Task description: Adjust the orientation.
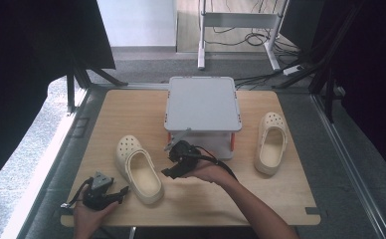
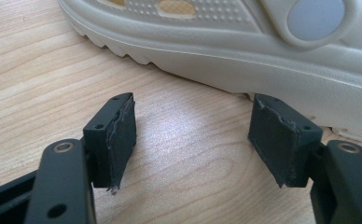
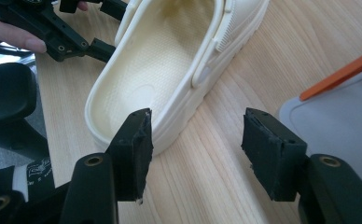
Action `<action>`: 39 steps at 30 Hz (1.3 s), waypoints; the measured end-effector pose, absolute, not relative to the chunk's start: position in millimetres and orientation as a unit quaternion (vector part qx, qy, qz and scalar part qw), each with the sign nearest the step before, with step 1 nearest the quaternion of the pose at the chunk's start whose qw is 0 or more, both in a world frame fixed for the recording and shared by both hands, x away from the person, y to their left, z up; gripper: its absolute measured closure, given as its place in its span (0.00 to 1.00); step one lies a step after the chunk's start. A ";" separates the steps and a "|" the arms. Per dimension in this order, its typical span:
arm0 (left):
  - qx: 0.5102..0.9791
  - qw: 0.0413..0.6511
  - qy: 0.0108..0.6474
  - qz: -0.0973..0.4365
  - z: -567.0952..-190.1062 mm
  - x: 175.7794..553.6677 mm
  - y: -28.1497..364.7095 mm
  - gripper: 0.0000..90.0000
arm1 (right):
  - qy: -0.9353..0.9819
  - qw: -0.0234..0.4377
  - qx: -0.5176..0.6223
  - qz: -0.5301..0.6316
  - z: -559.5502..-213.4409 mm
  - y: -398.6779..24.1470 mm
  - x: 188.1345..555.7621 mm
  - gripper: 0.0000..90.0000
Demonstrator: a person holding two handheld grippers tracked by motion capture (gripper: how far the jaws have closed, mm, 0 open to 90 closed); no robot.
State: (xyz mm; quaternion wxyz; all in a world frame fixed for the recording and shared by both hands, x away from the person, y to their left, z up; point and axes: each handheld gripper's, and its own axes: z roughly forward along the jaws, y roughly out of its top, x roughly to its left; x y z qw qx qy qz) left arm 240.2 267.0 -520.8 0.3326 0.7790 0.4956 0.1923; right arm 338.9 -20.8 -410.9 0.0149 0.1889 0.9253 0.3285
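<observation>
Two cream clogs lie on the wooden table (image 1: 280, 194). The left clog (image 1: 137, 169) lies between my two grippers, and the right clog (image 1: 272, 143) lies apart beyond the grey stand. My left gripper (image 1: 123, 192) is open near the table's front left. Its jaws point at the clog's side (image 2: 263, 65) with bare wood between them (image 2: 193, 121). My right gripper (image 1: 167, 172) is open on the clog's other side. In the right gripper view it (image 3: 195, 130) hovers by the clog's heel end (image 3: 156, 79), holding nothing.
A grey two-level stand (image 1: 203, 107) with orange legs (image 3: 342, 74) stands at the table's middle back, close to my right hand. The other gripper (image 3: 53, 23) and a hand show beyond the clog in the right gripper view. Metal frame legs and cables lie on the floor behind the table.
</observation>
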 end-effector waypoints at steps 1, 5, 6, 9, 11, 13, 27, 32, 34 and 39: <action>0.779 0.333 0.496 0.192 -520.8 240.2 267.0 0.36 | 0.925 0.015 0.189 0.328 -410.9 -20.8 338.9 0.48; 0.779 0.333 0.496 0.192 -520.7 240.2 267.0 0.36 | 0.927 0.013 0.188 0.324 -411.3 -11.2 341.1 0.48; 0.779 0.333 0.496 0.192 -520.7 240.2 267.0 0.36 | 0.928 0.013 0.189 0.322 -411.4 -8.6 341.8 0.48; 0.779 0.332 0.496 0.192 -520.7 240.1 267.1 0.36 | 0.929 0.013 0.189 0.319 -412.3 -1.6 343.9 0.48; 0.780 0.332 0.495 0.190 -520.5 240.2 267.3 0.36 | 0.929 0.013 0.189 0.318 -412.9 0.0 344.6 0.48; 0.780 0.332 0.495 0.191 -520.6 240.2 267.2 0.36 | 0.930 0.015 0.189 0.315 -414.9 3.7 347.2 0.49; 0.782 0.331 0.493 0.190 -520.4 240.0 267.8 0.36 | 0.931 0.012 0.203 0.302 -425.4 27.6 360.1 0.50; 0.783 0.331 0.492 0.189 -520.3 239.5 268.2 0.36 | 0.932 0.018 0.204 0.300 -427.4 36.1 362.0 0.50; 0.783 0.333 0.491 0.189 -520.5 239.4 268.3 0.36 | 0.932 0.019 0.204 0.300 -428.0 37.6 362.7 0.50; 0.783 0.333 0.490 0.189 -520.5 239.3 268.5 0.36 | 0.932 0.025 0.208 0.295 -430.4 45.0 364.5 0.51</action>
